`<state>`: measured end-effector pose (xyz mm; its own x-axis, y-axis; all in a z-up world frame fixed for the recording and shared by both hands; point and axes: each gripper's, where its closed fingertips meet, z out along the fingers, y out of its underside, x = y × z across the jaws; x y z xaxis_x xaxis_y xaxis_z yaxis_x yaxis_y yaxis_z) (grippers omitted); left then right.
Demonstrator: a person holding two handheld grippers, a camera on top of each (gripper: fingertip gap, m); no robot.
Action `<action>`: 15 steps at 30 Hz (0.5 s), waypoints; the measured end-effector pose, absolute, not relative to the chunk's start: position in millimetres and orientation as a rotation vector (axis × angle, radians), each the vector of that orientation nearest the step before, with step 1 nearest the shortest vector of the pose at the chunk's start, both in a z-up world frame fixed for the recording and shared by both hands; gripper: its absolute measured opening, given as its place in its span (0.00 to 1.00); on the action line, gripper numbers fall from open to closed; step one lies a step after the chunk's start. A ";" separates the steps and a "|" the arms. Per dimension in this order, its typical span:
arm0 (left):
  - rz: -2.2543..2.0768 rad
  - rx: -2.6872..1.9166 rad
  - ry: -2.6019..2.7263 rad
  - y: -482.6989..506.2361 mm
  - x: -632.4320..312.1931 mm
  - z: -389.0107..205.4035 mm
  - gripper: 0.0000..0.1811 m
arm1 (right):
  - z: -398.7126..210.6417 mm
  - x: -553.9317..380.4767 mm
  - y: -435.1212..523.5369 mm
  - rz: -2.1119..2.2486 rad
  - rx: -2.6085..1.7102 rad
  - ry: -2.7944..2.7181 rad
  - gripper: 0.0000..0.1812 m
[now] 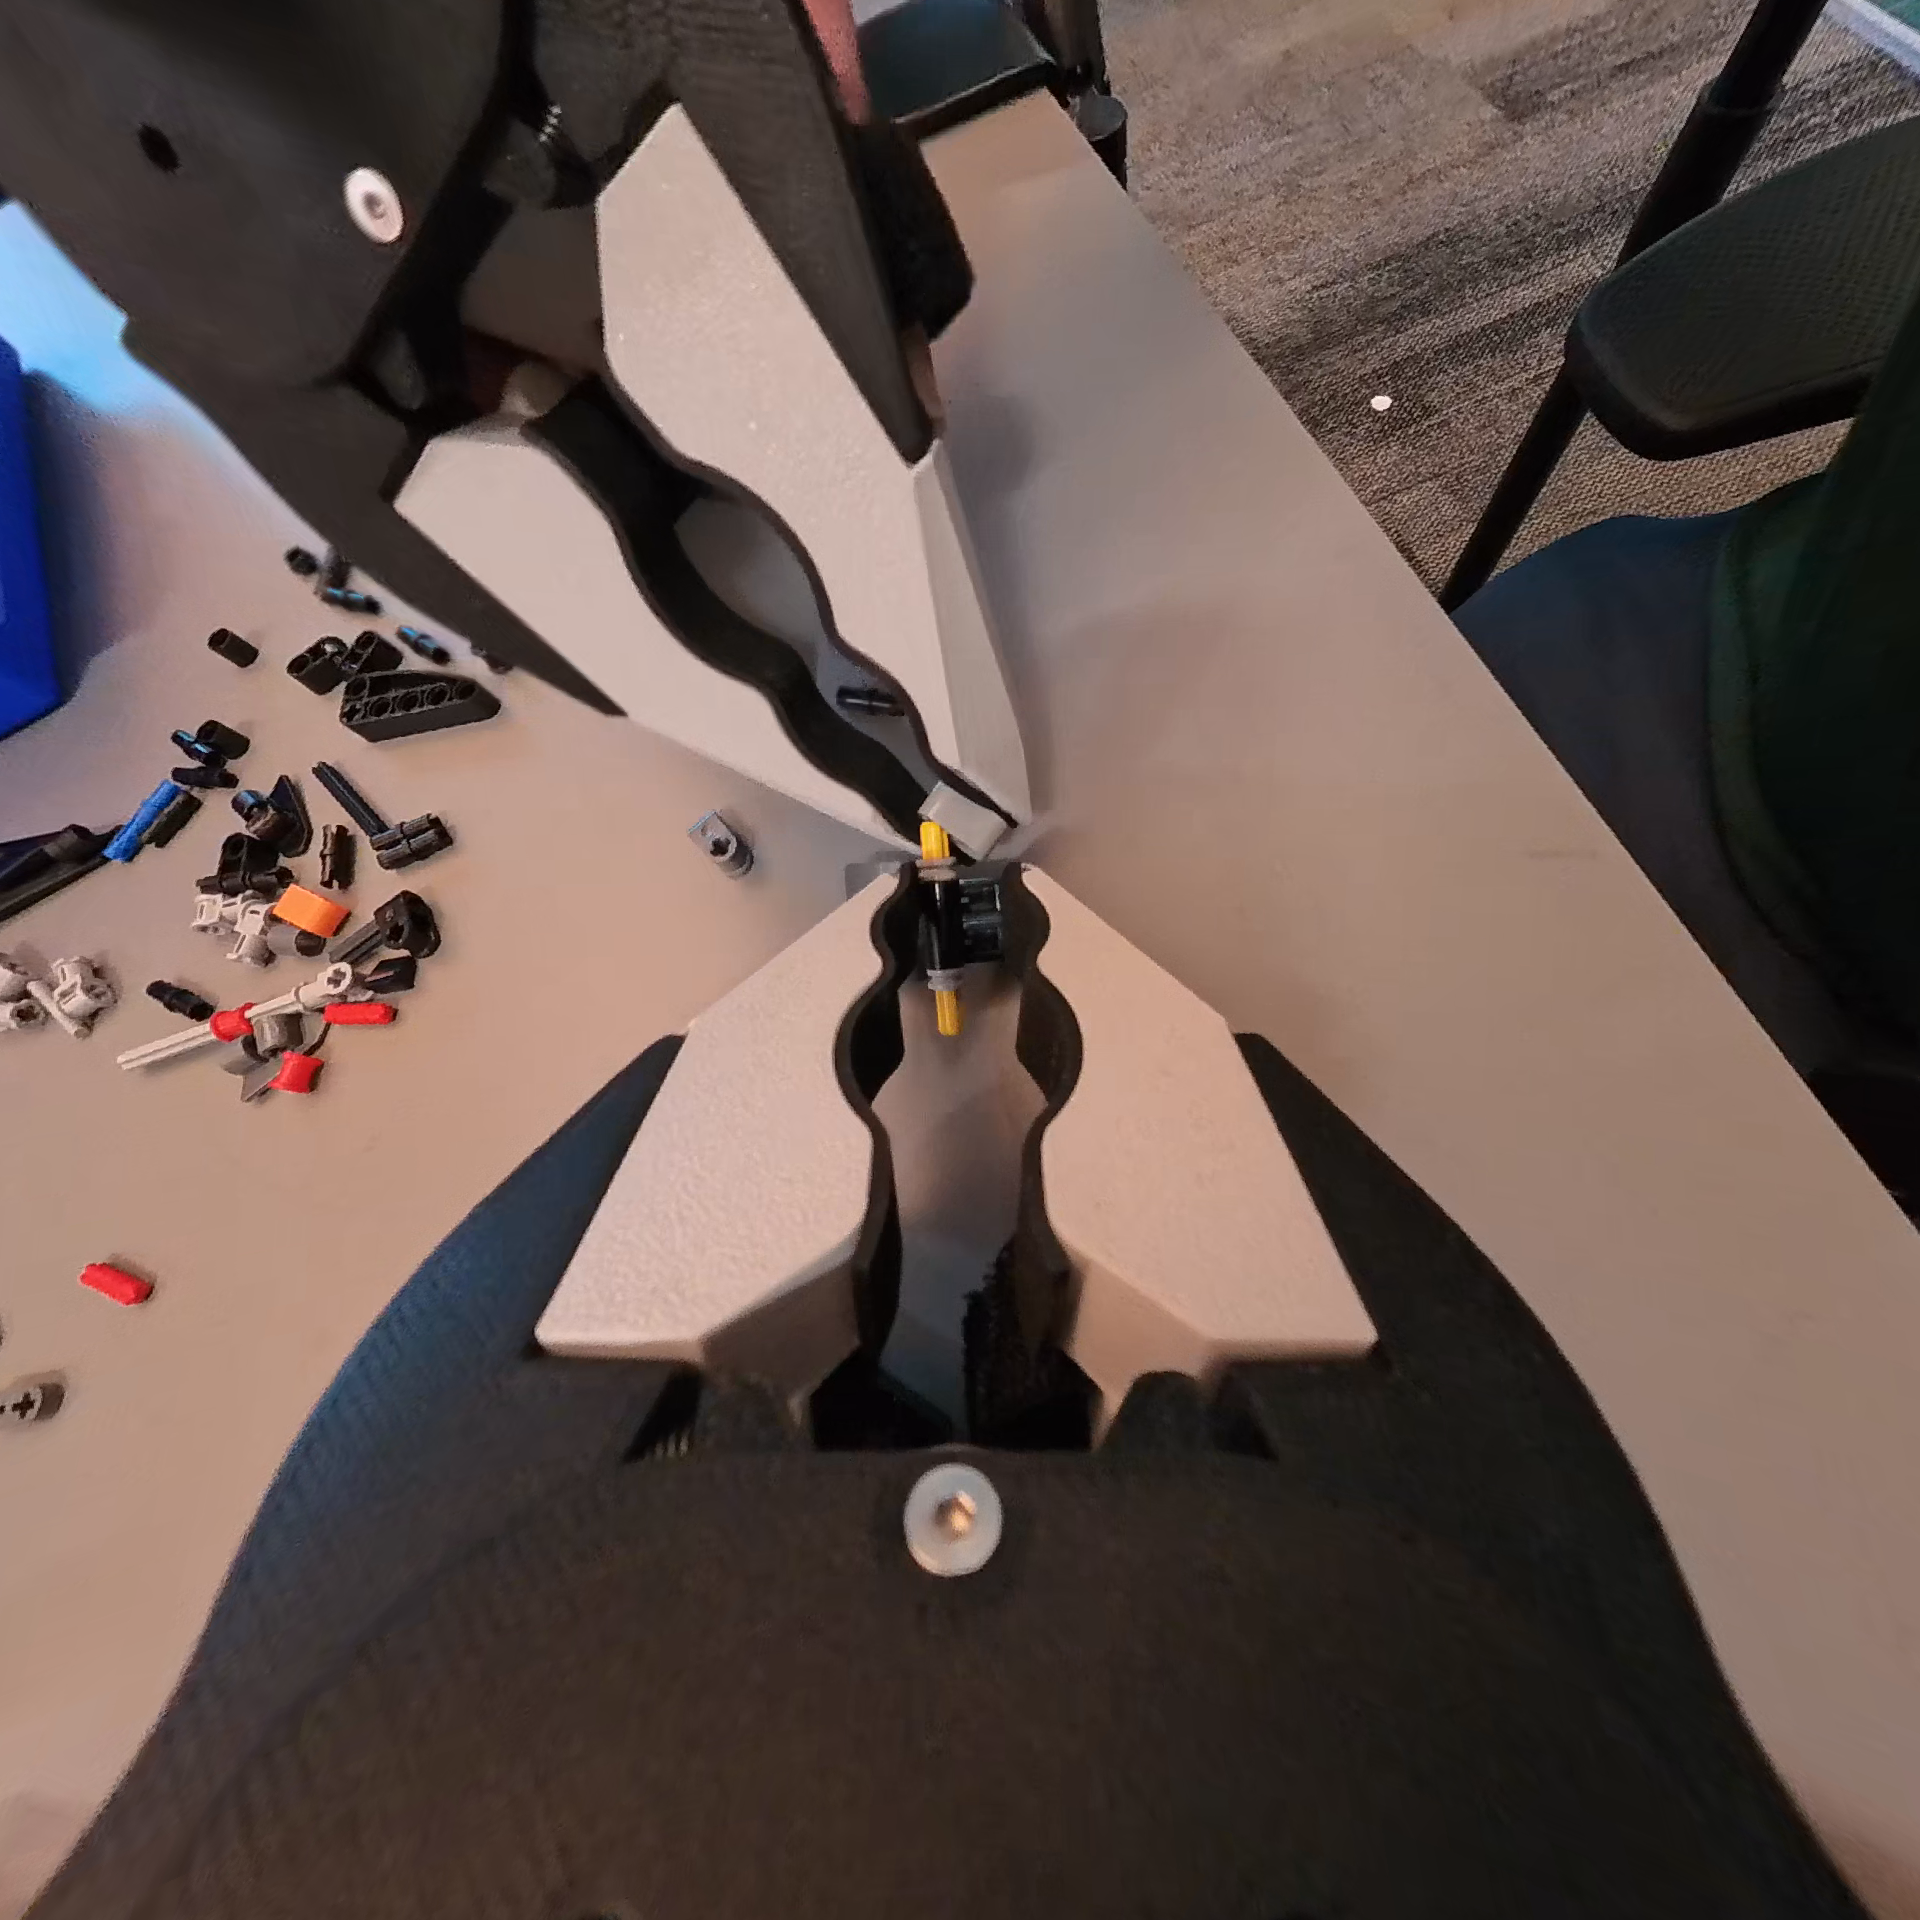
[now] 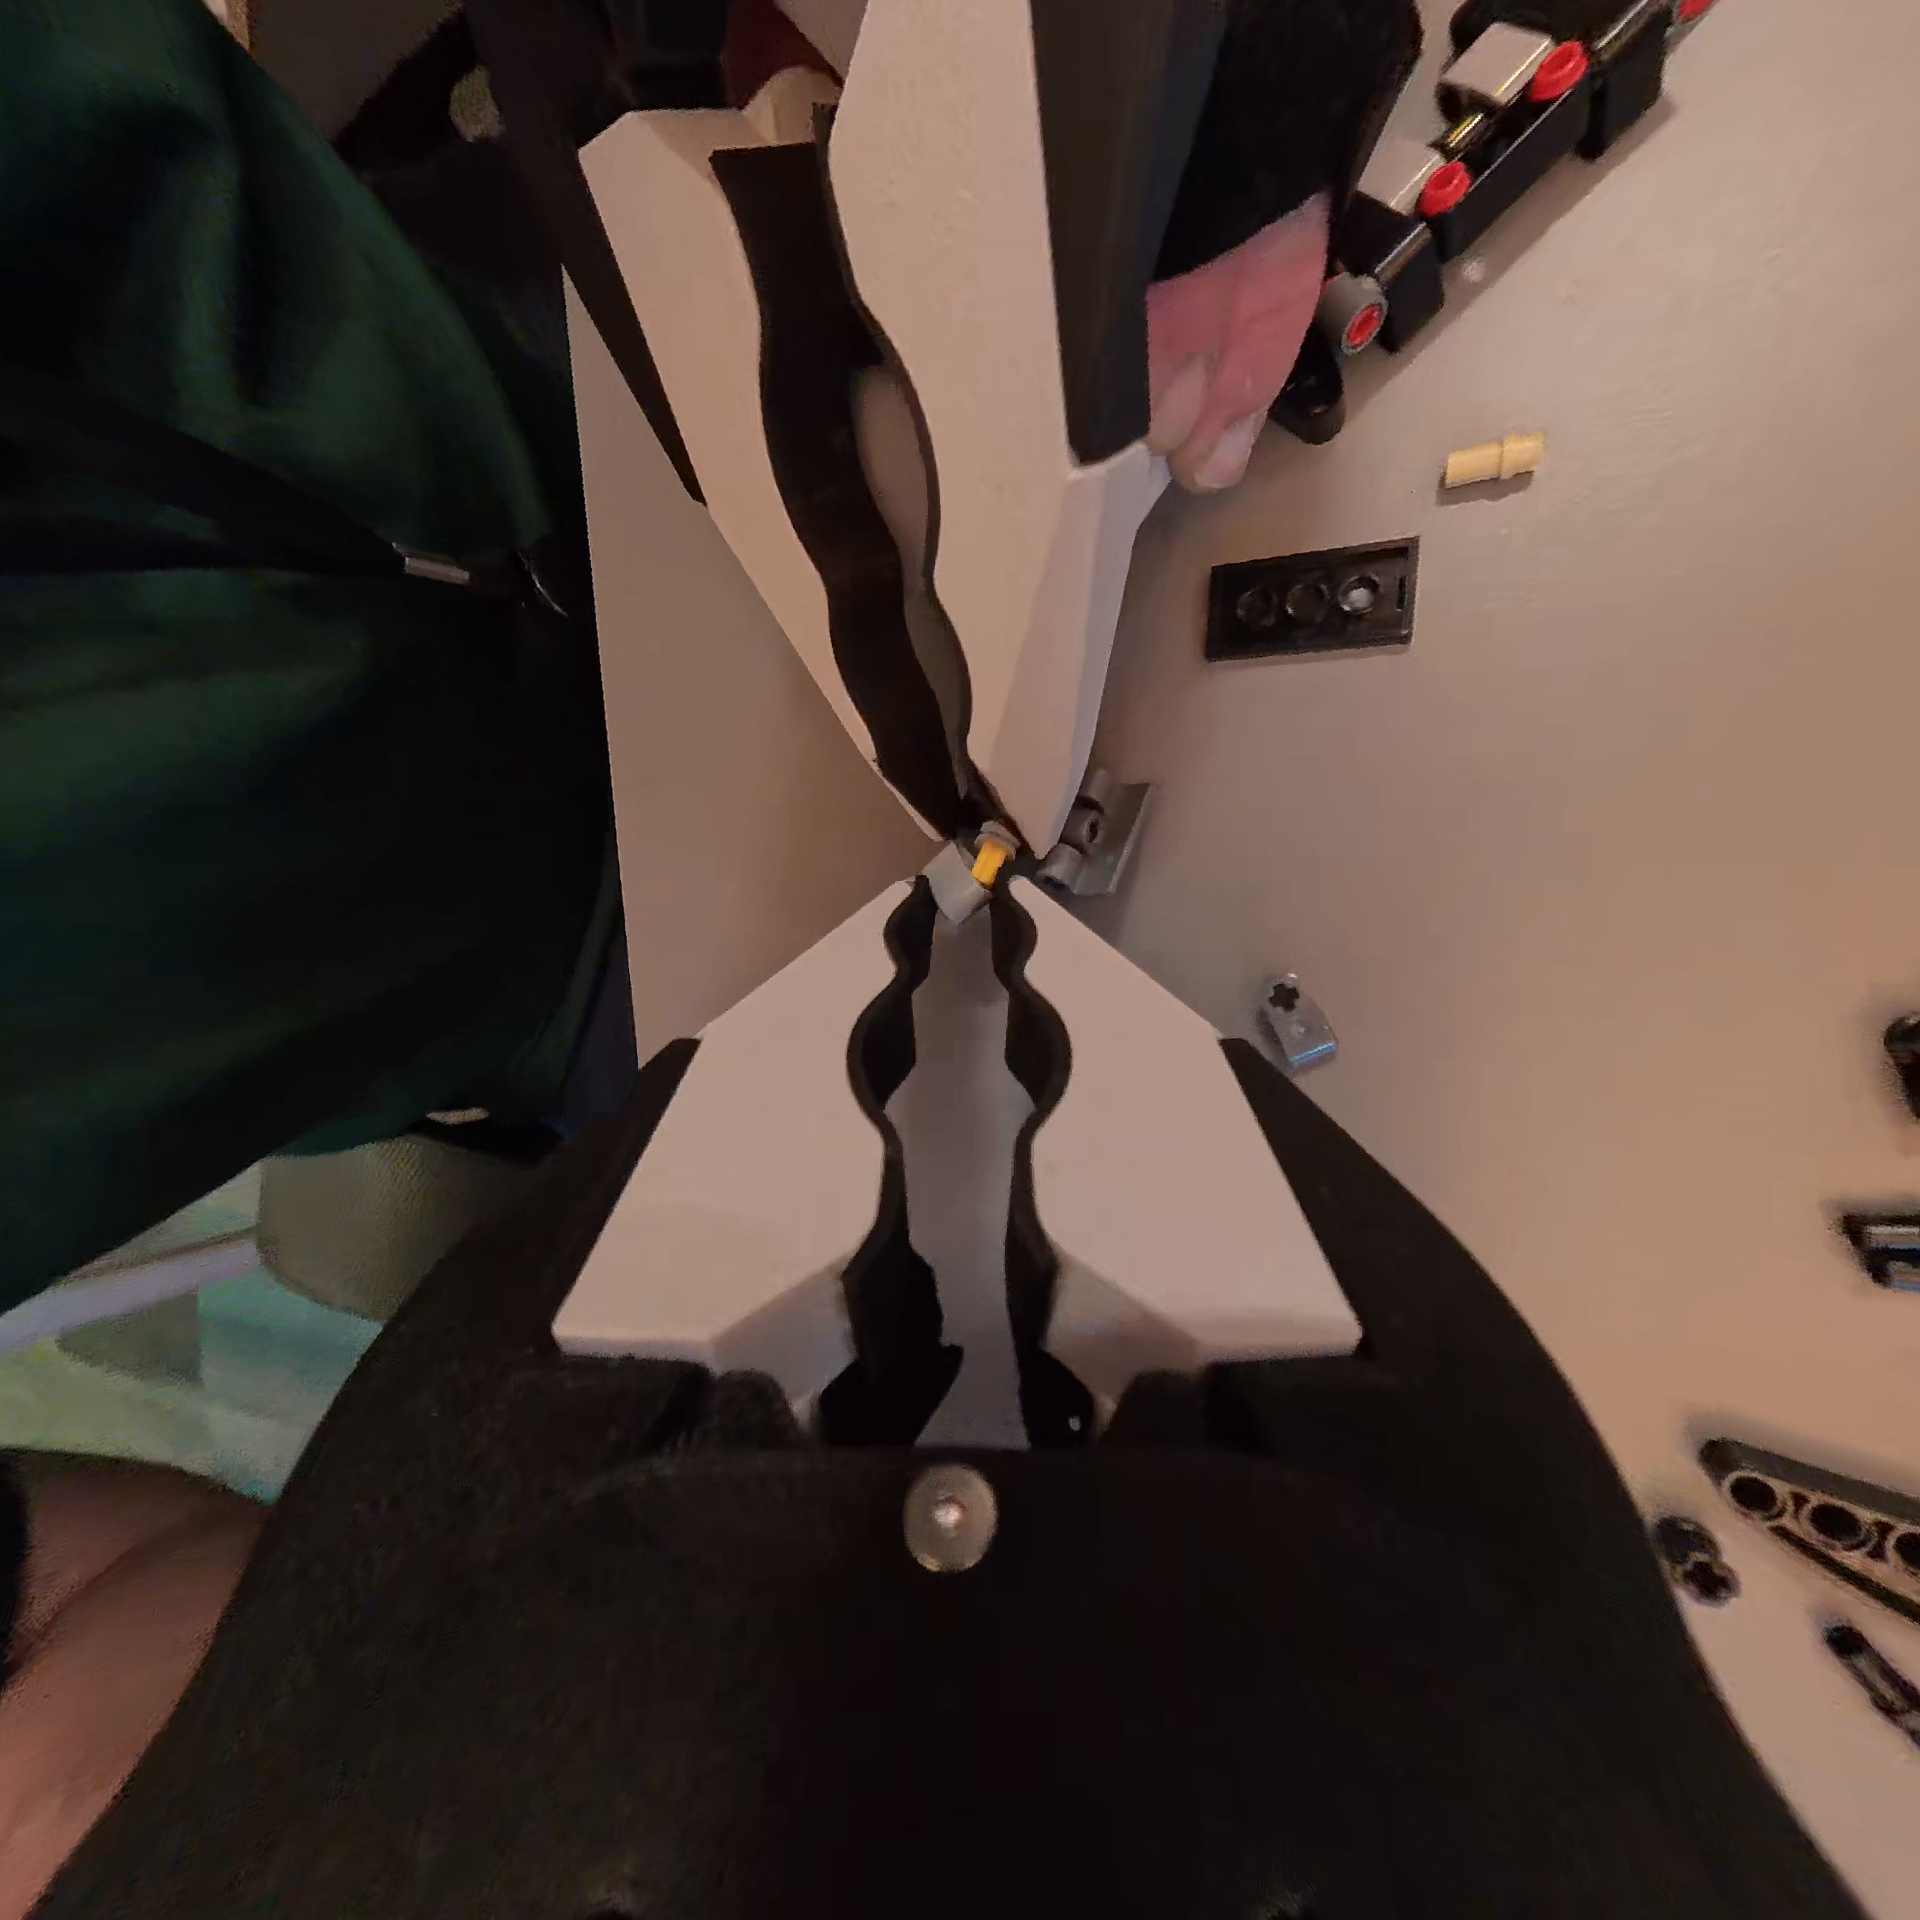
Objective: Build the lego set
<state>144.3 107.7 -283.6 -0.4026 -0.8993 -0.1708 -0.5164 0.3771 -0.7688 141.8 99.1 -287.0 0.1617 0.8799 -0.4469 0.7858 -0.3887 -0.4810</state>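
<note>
In the left wrist view my left gripper (image 1: 956,883) is shut on a small black connector (image 1: 961,925) with a yellow axle (image 1: 945,1013) through it. My right gripper (image 1: 961,831) comes in from the upper left, shut on a small grey piece (image 1: 968,828) that touches the axle's top end. In the right wrist view my right gripper (image 2: 961,899) holds the grey piece (image 2: 954,885), with the yellow axle's tip (image 2: 987,860) at its hole. The left gripper (image 2: 977,821) reaches down from above, a hand on it. Both are held just above the table.
Several loose black, grey, red and orange pieces (image 1: 301,914) lie on the tan table (image 1: 1195,727) at left, beside a blue box (image 1: 21,540). A part-built assembly with red pins (image 2: 1455,187), a black beam (image 2: 1311,600) and a tan pin (image 2: 1493,460) lie nearby. A chair (image 1: 1745,312) stands past the table edge.
</note>
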 end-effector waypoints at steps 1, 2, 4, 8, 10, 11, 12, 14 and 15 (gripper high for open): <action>-0.849 -1.212 2.056 107.6 144.6 -283.7 0.08 | -287.2 141.8 98.9 1.033 -2.279 -1.628 0.05; -0.845 -1.208 2.055 107.5 144.9 -283.7 0.08 | -287.0 141.9 98.7 1.041 -2.279 -1.600 0.05; -0.836 -1.207 2.052 108.0 145.6 -283.8 0.08 | -286.7 142.6 98.7 1.049 -2.268 -1.552 0.05; -0.813 -1.234 2.033 116.0 144.2 -284.1 0.08 | -286.3 145.7 100.2 1.048 -2.294 -1.454 0.05; -0.819 -1.239 2.029 117.1 143.8 -284.1 0.08 | -285.0 144.6 97.7 1.044 -2.288 -1.442 0.04; -0.818 -1.240 2.031 117.0 143.9 -284.1 0.08 | -285.2 144.8 97.3 1.045 -2.287 -1.430 0.04; -0.814 -1.237 2.031 117.2 143.7 -284.1 0.08 | -285.4 146.1 97.7 1.041 -2.287 -1.416 0.04; -0.811 -1.241 2.029 118.2 143.2 -283.8 0.08 | -282.8 149.4 101.1 1.018 -2.271 -1.383 0.04; -0.808 -1.243 2.021 119.5 143.4 -283.2 0.08 | -278.9 149.7 102.3 1.001 -2.242 -1.380 0.04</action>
